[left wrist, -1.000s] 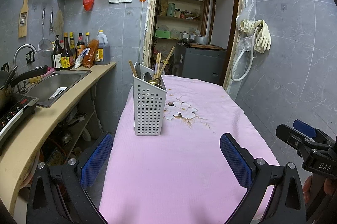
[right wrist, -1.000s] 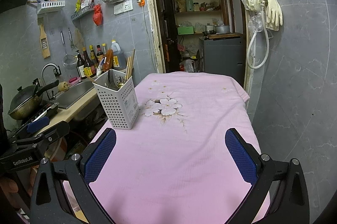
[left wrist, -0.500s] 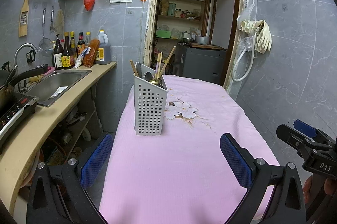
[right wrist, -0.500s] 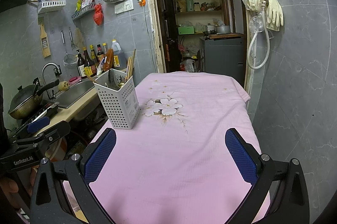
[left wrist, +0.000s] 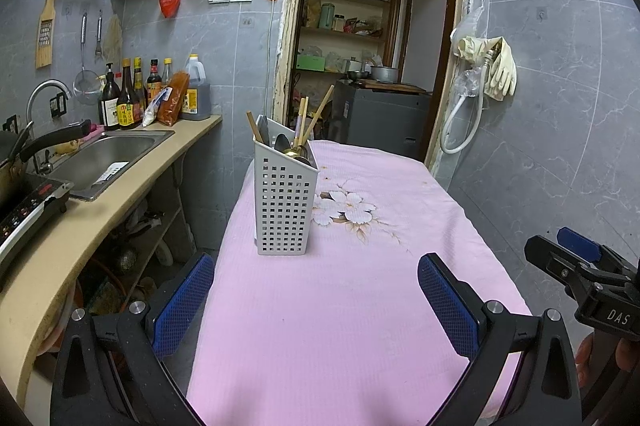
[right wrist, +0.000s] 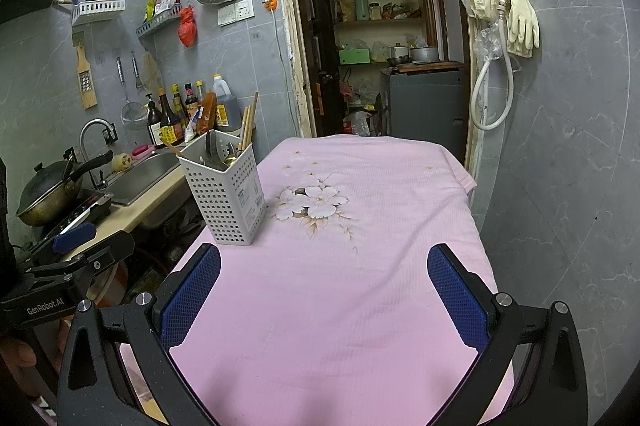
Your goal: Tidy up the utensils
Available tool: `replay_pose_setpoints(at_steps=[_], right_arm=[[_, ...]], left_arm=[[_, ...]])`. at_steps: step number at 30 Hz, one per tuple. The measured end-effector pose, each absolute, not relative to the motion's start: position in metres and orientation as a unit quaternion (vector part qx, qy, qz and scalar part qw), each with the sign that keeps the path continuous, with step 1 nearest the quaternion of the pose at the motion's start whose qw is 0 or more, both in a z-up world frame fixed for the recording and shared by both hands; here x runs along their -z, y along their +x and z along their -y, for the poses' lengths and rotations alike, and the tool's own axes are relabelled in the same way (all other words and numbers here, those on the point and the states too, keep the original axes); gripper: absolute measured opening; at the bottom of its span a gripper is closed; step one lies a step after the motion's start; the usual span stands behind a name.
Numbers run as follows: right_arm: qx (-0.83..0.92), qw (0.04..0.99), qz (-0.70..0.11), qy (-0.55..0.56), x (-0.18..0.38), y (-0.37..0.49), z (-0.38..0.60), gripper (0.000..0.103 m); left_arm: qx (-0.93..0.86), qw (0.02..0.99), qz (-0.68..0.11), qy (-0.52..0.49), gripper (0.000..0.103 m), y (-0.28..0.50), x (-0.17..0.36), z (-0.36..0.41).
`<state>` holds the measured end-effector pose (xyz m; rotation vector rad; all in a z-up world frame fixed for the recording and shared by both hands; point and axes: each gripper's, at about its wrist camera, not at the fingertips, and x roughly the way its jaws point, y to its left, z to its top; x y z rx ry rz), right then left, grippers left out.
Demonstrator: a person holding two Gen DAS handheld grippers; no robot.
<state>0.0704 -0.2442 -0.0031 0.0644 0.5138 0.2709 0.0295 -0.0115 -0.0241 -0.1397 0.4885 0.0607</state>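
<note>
Left wrist view: the left tongs (left wrist: 316, 280) are seen spread wide over the near part of the worktop (left wrist: 340, 326), with nothing between the blue pads (left wrist: 184, 300).
Right wrist view: the right tongs (right wrist: 324, 286) are likewise held wide apart and empty above the pink cloth (right wrist: 340, 286).
Other tongs: each pair is glimpsed at the edge of the other's view, the right one at (left wrist: 580, 274), the left one at (right wrist: 76, 258); part of a hand (left wrist: 600, 350) is seen under the right one.
Utensil holder: a white perforated caddy (left wrist: 283, 201) stands upright on the left part of the cloth, just beside a printed flower (left wrist: 348, 205) and well ahead of both tongs.
Utensils: wooden chopsticks (left wrist: 316, 119) and several spoons (left wrist: 282, 143) are stood inside the caddy, the chopsticks leaning out above its rim; an exact count cannot be told.
Cloth surface: apart from the caddy, nothing is seen lying on it.
Side counter: a sink (left wrist: 104, 155), a row of sauce bottles (left wrist: 128, 97) and a pan (right wrist: 52, 193) on a cooktop are seen to the left, apart from the worktop.
Right wall: rubber gloves (right wrist: 520, 21) and a white hose (right wrist: 492, 93) are hung beside the doorway.
</note>
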Motion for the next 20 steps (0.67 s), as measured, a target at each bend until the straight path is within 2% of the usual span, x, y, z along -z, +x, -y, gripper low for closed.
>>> replay_pose_setpoints(at_steps=[20], right_arm=[[-0.132,0.955,-0.264,0.033,0.014,0.080,0.248,0.102]], left_arm=[[-0.034,0.963,-0.254,-0.088,0.103,0.035,0.033,0.015]])
